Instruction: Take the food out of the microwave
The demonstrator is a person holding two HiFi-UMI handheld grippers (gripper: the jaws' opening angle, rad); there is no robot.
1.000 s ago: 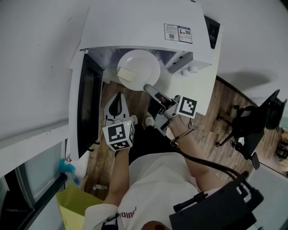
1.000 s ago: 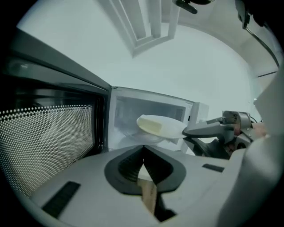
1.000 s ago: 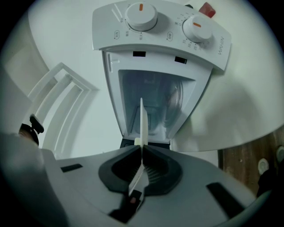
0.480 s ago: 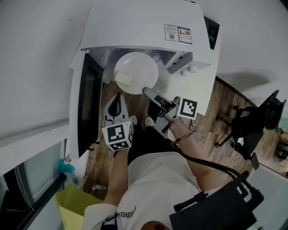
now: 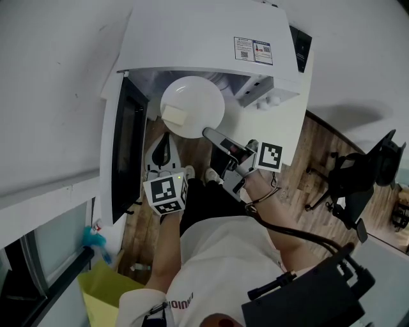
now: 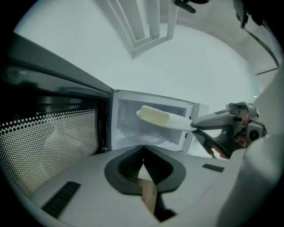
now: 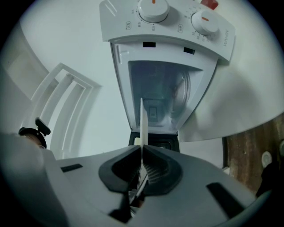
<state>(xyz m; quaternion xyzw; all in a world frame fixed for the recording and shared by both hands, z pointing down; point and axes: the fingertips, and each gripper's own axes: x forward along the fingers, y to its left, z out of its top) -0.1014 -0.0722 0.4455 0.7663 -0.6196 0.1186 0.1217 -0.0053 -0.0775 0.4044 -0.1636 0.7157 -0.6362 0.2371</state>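
A white plate (image 5: 198,96) carrying a pale yellow block of food (image 5: 173,115) hangs level at the mouth of the open white microwave (image 5: 204,38). My right gripper (image 5: 208,132) is shut on the plate's near rim; in the right gripper view the plate (image 7: 143,124) shows edge-on between the pads of that gripper (image 7: 141,150). My left gripper (image 5: 163,137) hovers below the plate, in front of the open door (image 5: 126,153), shut and holding nothing. From the left gripper view the food (image 6: 155,116) and plate sit just outside the cavity (image 6: 133,131).
The dark-windowed door (image 6: 53,137) stands swung out at the left. Control knobs (image 7: 153,6) sit on the microwave's right panel. Below are wooden floor (image 5: 319,159), an office chair (image 5: 358,172) at the right and a yellow bag (image 5: 105,287) at the lower left.
The plate with the food has edged slightly further out of the microwave in my right gripper. My left gripper has stayed where it was.
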